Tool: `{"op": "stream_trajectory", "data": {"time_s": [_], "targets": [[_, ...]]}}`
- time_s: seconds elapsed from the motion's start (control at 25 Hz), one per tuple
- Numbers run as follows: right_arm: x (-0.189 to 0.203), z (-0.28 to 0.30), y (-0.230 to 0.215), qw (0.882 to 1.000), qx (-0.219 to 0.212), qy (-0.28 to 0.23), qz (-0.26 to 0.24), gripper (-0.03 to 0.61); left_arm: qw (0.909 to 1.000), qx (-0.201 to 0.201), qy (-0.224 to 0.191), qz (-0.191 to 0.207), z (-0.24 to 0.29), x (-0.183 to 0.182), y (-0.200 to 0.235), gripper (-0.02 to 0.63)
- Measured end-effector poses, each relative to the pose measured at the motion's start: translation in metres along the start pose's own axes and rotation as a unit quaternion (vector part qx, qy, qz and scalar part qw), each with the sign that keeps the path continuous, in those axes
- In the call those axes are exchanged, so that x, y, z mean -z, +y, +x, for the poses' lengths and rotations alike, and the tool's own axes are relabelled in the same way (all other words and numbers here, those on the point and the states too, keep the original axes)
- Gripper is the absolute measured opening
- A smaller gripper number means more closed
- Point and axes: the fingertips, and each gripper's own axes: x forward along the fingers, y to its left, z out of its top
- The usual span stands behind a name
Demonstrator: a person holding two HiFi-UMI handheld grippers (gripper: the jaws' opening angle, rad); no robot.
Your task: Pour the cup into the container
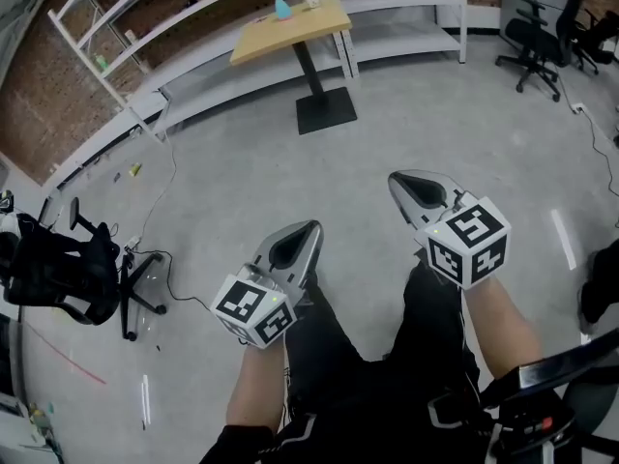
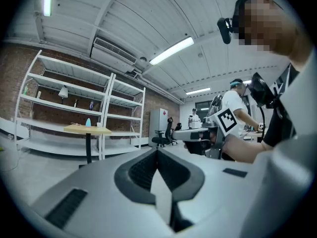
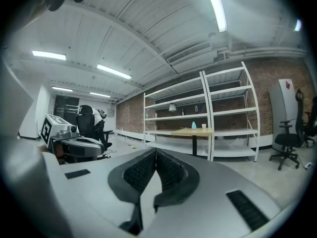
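Head view puts my left gripper [image 1: 309, 230] and right gripper [image 1: 398, 182] side by side above the grey floor [image 1: 464, 133], both pointing ahead. Each gripper view shows its jaws pressed together with nothing between them. Off to the left, a little farther out, a black office chair [image 1: 58, 264] stands on the floor. Well beyond that is the wooden worktop [image 1: 300, 29], carried on a single post in front of white shelving [image 1: 184, 32]. On it sit a small white cup [image 1: 311, 0] and, just beside it, a pale blue thing [image 1: 281, 8] that may be the container, though it is too small to be sure. My worry is that jaws arriving at the cup shut would knock it over and spill it. A bump against that one-post worktop could also shake both things.
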Motion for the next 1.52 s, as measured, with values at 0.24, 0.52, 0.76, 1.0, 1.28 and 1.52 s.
{"op": "stream_trajectory", "data": {"time_s": [0.24,0.52,0.76,1.0,1.28,1.52], "targets": [[0.004,-0.080,0.063,1.000,0.005,-0.005,0.000,0.002,0.9999,-0.009,-0.008,0.000,-0.083,0.004,-0.069,-0.002],[0.006,-0.165,0.130,1.000,0.004,-0.019,0.004,0.002,0.9993,-0.032,-0.019,-0.008,-0.158,0.009,-0.136,-0.002],[0.008,-0.222,0.159,0.999,0.021,-0.025,0.008,0.002,0.9984,-0.044,-0.034,-0.010,-0.201,0.000,-0.177,-0.002],[0.003,-0.251,0.164,0.999,0.039,-0.036,0.008,0.002,0.9974,-0.058,-0.042,-0.004,-0.219,-0.008,-0.178,-0.002],[0.006,-0.256,0.173,0.999,0.047,-0.024,-0.004,0.002,0.9962,-0.075,-0.044,-0.007,-0.241,-0.006,-0.170,-0.002],[0.003,-0.254,0.173,0.999,0.045,-0.024,-0.007,0.002,0.9965,-0.070,-0.043,-0.007,-0.238,-0.004,-0.174,-0.002]]}}
